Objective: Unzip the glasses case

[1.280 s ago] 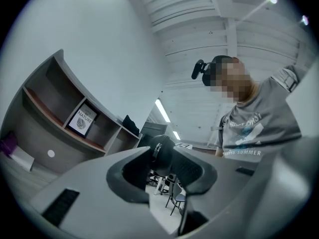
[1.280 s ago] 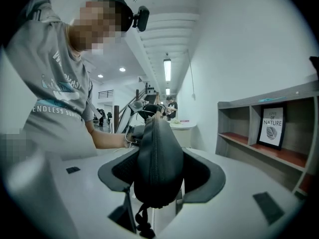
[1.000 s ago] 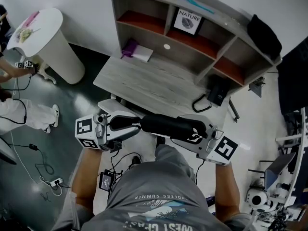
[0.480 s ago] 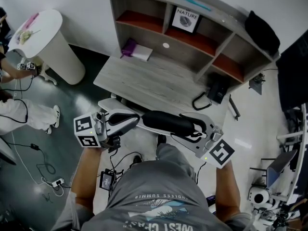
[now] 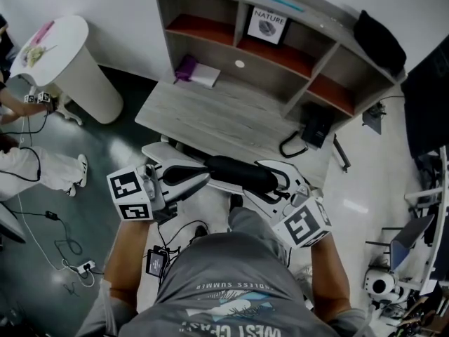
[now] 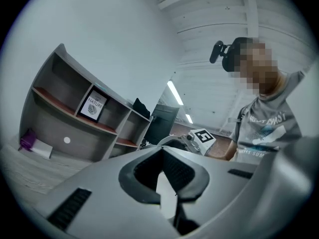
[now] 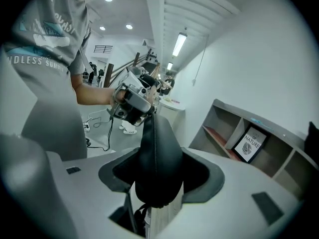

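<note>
In the head view a black glasses case (image 5: 238, 174) hangs in the air in front of the desk, held lengthwise between both grippers. My right gripper (image 5: 278, 182) is shut on its right end. In the right gripper view the case (image 7: 157, 156) sits clamped between the dark pads (image 7: 203, 177), its zipper line running away from the camera. My left gripper (image 5: 202, 179) is shut at the case's left tip, where that zipper line ends; the pull itself is hidden. The left gripper (image 7: 132, 101) shows there beyond the case. In the left gripper view its jaws (image 6: 162, 180) are pressed together.
A grey desk (image 5: 210, 118) with a shelf unit (image 5: 295, 62) stands just ahead, holding a framed picture (image 5: 268, 25), a purple item (image 5: 188, 69) and a black device (image 5: 316, 128). A round white table (image 5: 63, 55) and another person's leg (image 5: 35, 167) are at left. Cables (image 5: 63, 248) lie on the floor.
The left jaws have closed at the case's left tip. The right gripper has rolled, its marker cube swinging left and toward me, and the case has shifted slightly left.
</note>
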Demonstrator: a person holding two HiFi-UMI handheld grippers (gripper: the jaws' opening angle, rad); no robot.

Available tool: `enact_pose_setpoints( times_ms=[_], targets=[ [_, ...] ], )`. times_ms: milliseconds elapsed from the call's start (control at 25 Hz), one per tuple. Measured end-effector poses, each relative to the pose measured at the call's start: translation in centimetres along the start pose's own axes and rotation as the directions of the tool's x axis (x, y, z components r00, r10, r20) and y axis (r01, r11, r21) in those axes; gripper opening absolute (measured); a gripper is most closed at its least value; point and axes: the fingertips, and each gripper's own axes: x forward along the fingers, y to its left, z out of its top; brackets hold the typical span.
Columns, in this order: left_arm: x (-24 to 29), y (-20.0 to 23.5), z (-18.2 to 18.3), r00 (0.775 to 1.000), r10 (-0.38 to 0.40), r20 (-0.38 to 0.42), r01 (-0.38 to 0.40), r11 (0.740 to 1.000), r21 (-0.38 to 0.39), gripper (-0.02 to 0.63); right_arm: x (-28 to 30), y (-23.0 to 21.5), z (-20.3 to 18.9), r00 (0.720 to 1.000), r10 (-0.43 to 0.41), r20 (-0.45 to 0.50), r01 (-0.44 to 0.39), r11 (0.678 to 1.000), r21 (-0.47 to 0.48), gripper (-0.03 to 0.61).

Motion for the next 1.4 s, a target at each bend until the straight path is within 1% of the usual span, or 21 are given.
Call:
enact_pose_setpoints(
  times_ms=[160, 280, 560, 840, 1040, 1400],
  targets=[
    [0.8, 0.5, -0.2, 0.999, 0.036, -0.004, -0.036, 0.999, -0.018, -0.002, 0.6, -0.4, -0.1, 1.0, -0.027, -0.013, 0.027, 1.0, 0.008, 0.247],
    [1.0, 0.9, -0.3, 0.998, 0.066, -0.004, -0.066, 0.997, -0.028, -0.002, 0.9, -0.6, -0.4, 0.999, -0.031, -0.032, 0.032, 0.999, 0.024, 0.247],
    [2.3, 0.8, -0.9, 0.995, 0.091, -0.031, -0.092, 0.996, -0.01, -0.002, 1.9, -0.8, -0.8, 0.998, -0.031, -0.055, 0.033, 0.999, 0.042, 0.247],
    [4.1, 0.6, -1.6, 0.991, 0.111, -0.069, -0.11, 0.994, 0.017, -0.002, 2.9, -1.0, -1.4, 0.997, -0.007, -0.081, 0.012, 0.998, 0.061, 0.249],
    [5.2, 0.6, -2.4, 0.988, 0.119, -0.096, -0.118, 0.993, 0.019, -0.002, 3.8, -1.0, -2.0, 0.992, 0.001, -0.124, 0.004, 0.999, 0.044, 0.249],
    [7.8, 0.6, -4.3, 0.98, 0.129, -0.154, -0.122, 0.991, 0.056, -0.002, 6.1, -0.9, -3.1, 0.983, -0.004, -0.182, 0.004, 1.0, -0.003, 0.25]
  ],
)
